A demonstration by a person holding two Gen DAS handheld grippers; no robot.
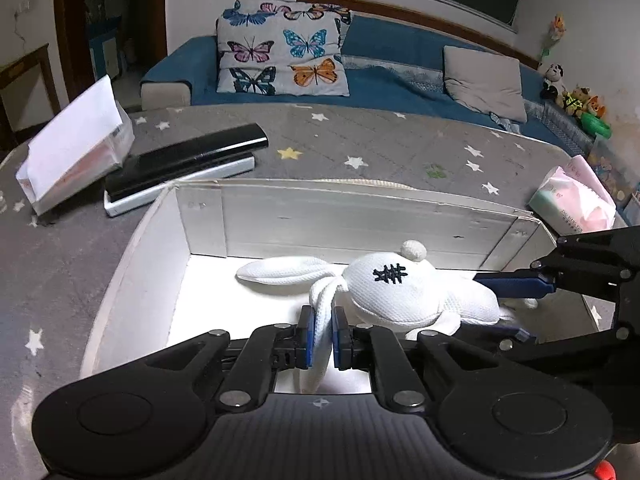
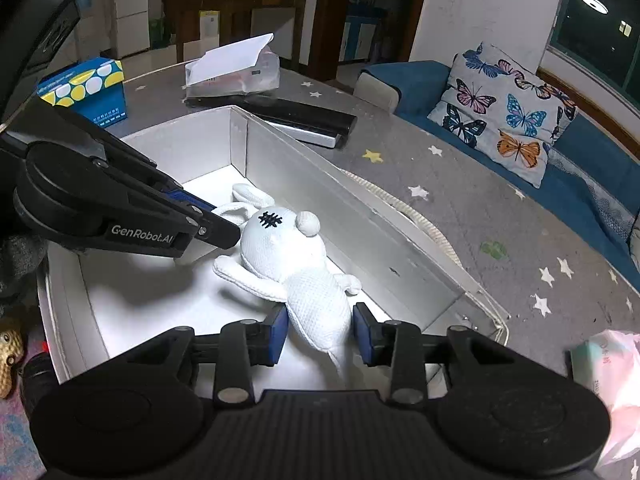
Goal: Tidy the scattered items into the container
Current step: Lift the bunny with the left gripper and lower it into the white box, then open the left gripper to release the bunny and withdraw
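A white knitted rabbit toy (image 1: 404, 292) lies on the floor of a white open box (image 1: 320, 216), on a grey star-patterned table. My left gripper (image 1: 322, 336) is shut on one of the rabbit's long ears. In the right wrist view the rabbit (image 2: 296, 264) lies face up along the box's far wall (image 2: 360, 216). My right gripper (image 2: 320, 332) straddles the rabbit's lower body; its blue pads stand just off the body on both sides. The left gripper (image 2: 216, 216) shows there at the rabbit's ear.
On the table behind the box lie a black and white flat device (image 1: 184, 168) and a tissue pack with a white sheet (image 1: 76, 152). A pink-green tissue pack (image 1: 576, 200) sits at the right. A blue-yellow tissue box (image 2: 84, 92) stands at the far left. A sofa with cushions lies beyond.
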